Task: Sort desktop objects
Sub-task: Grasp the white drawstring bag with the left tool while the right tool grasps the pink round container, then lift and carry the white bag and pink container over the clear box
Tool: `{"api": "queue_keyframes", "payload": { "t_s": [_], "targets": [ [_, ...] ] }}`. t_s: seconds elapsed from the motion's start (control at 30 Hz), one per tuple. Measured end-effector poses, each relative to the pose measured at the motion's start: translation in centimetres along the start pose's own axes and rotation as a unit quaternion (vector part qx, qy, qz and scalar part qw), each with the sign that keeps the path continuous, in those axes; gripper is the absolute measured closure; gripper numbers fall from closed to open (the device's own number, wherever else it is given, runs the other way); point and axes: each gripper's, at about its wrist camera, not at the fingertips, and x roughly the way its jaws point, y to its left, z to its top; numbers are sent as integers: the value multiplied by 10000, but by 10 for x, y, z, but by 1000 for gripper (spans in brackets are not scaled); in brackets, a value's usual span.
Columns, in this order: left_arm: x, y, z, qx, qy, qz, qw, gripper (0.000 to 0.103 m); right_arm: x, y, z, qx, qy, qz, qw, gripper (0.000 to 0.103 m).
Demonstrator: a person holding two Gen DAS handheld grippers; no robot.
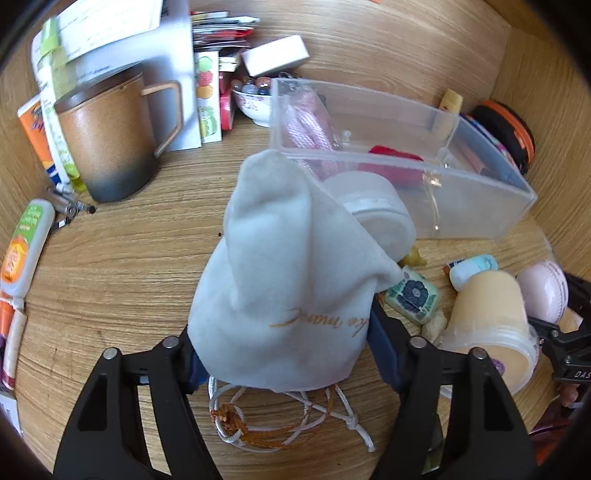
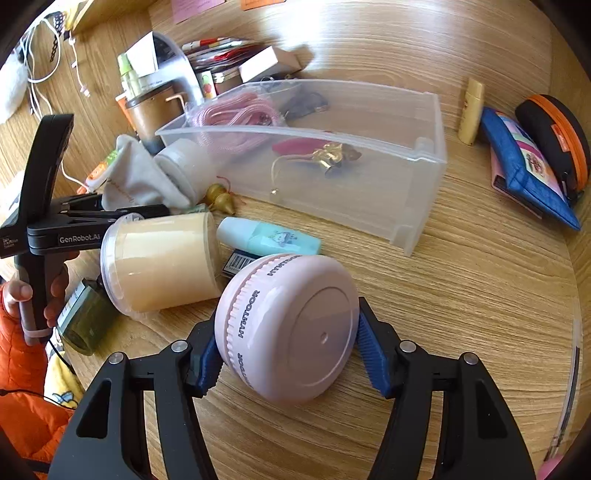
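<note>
one clear bin, one mug, two tongs

Home desk; mug, papers

Wood-grain desktop lies under and all around the right claw. Far ahead and to the left of the claw, white cables trail over the wood. Close on its left, low down, is an orange padded sleeve. Straight ahead at the far edge is a pink paper note, with an orange note beside it, both cut off.
</note>
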Motion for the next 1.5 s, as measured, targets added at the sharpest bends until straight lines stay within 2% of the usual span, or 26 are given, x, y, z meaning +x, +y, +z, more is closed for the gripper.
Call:
{"api": "queue_keyframes", "payload": {
  "t_s": [0.1,0.4,0.93,1.5],
  "targets": [
    [-4,3,0,-75,-41,-61,9999,43,-5,-4,2,92,-66,25,9999,44],
    [-15,15,-1,-228,-231,-63,9995,50,-19,-14,9,291,-292,4,9991,44],
    [-58,10,15,-193,-815,-271,9961,51,-44,-21,25,322,-659,-176,9972,44],
    [-68,-16,50,105,-1094,-560,9924,51,-54,-30,51,248,-954,-389,9944,44]
  ]
}}
